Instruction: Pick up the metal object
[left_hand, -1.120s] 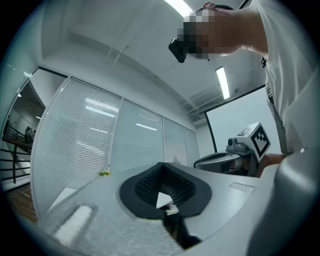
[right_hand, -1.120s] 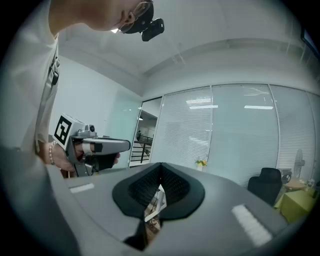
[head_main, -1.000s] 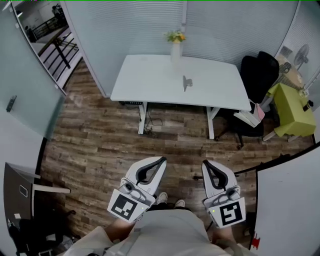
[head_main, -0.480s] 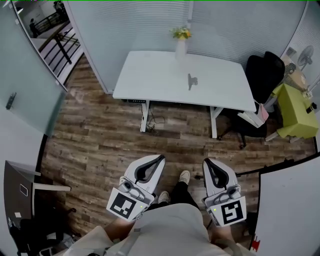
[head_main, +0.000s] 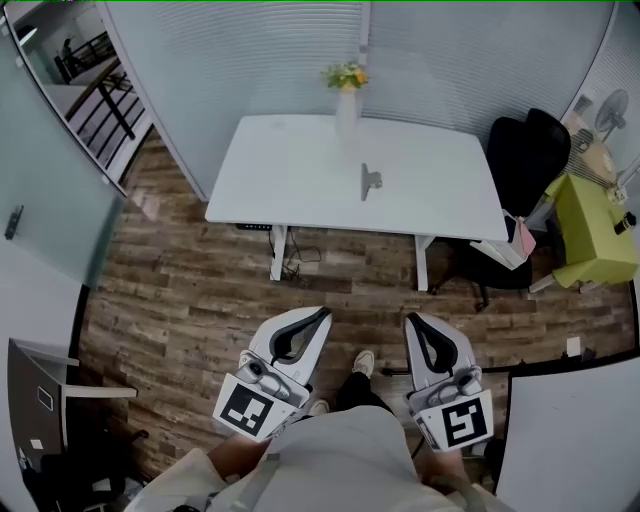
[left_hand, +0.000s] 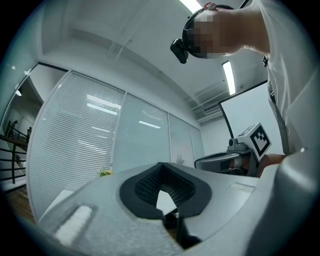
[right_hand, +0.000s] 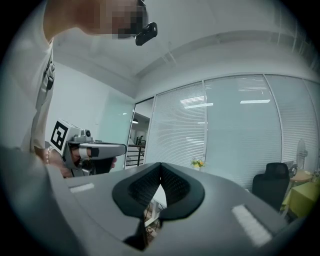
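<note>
So the person is standing on the wood floor (head_main: 190, 290) a good way back from the white bench (head_main: 290, 170), one tool in each hand down around waist level. The left hand-held gripper (head_main: 322, 320) and the right hand-held gripper (head_main: 412, 324) both have their jaws pressed together with nothing in them; each one's own view shows the black pads meeting at the tip. My guess is they're carried closed and low like that simply because there's nothing to grab from here (no point opening up before you're in reach). Both point roughly level and out toward the bench, side by side, with the person's body between them.

The metal object (head_main: 370, 181) is standing upright on the bench top, about mid-bench and a bit right of centre, out in the open with bare white surface around it. The vase of flowers (head_main: 346, 95) sits behind it at the far edge, well apart from it, and a black chair (head_main: 525, 150) is off the bench's right end.

Relative to the grippers, the object is straight ahead and well apart, with a whole strip of floor and the near edge of the bench in between. It lines up roughly with the gap between the two tools, so either could take it. I'd bet on the right one, but that's a guess.
</note>
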